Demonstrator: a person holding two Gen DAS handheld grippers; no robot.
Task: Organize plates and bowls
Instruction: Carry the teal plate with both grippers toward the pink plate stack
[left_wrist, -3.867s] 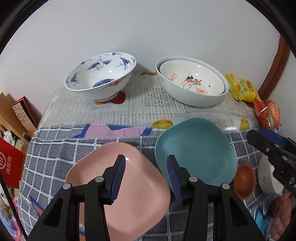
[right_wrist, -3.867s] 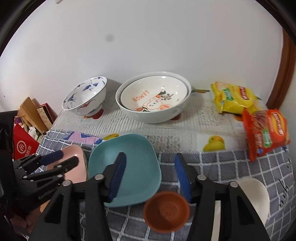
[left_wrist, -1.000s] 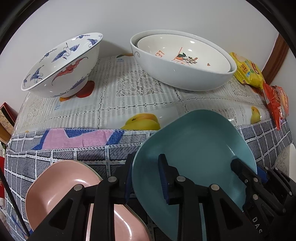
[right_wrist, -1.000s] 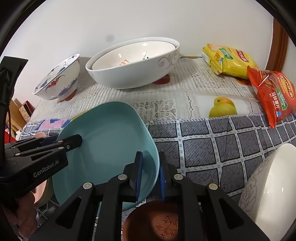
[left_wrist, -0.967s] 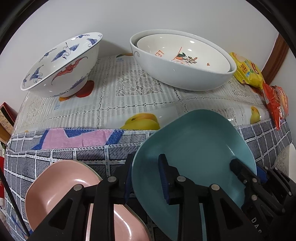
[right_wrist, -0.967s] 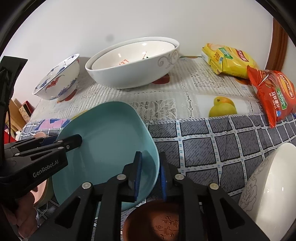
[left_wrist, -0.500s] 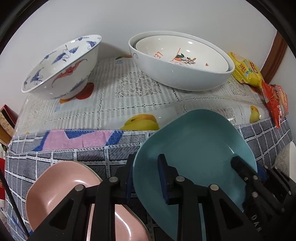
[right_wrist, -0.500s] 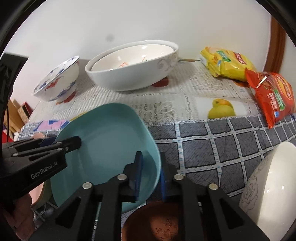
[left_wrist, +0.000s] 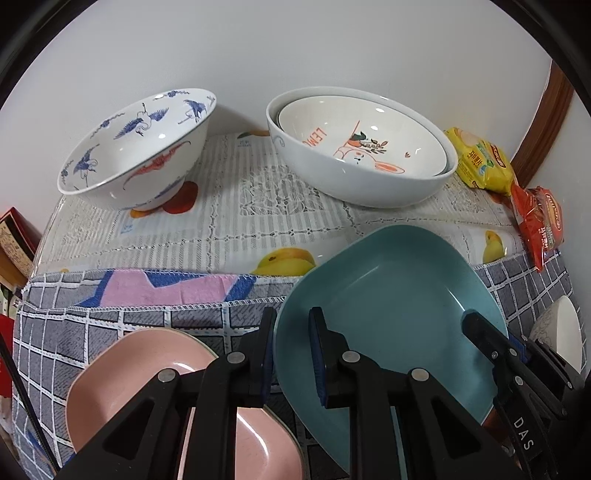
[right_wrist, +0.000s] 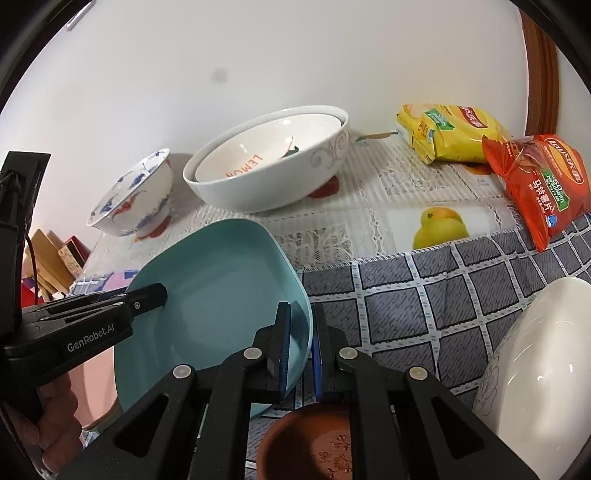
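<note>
A teal square plate (left_wrist: 388, 295) lies tilted over the grey checked cloth. My left gripper (left_wrist: 291, 317) has the plate's left rim between its pads, and its jaws are still closing on it. My right gripper (right_wrist: 301, 314) is shut on the plate's right rim (right_wrist: 221, 288). Each gripper shows in the other's view: the right gripper (left_wrist: 476, 325) and the left gripper (right_wrist: 147, 297). A pink plate (left_wrist: 147, 369) lies to the left, partly hidden under my left gripper.
At the back stand a blue-and-white crane bowl (left_wrist: 140, 147) and two nested white bowls (left_wrist: 358, 147). A small brown bowl (right_wrist: 314, 443) and a white bowl (right_wrist: 535, 362) sit near right. Yellow (right_wrist: 447, 133) and red (right_wrist: 543, 184) snack bags lie far right.
Both grippers, open above the plates at first, now clamp the teal plate's opposite rims. Over the last second both pairs of jaws narrowed, and the right view tipped slightly.
</note>
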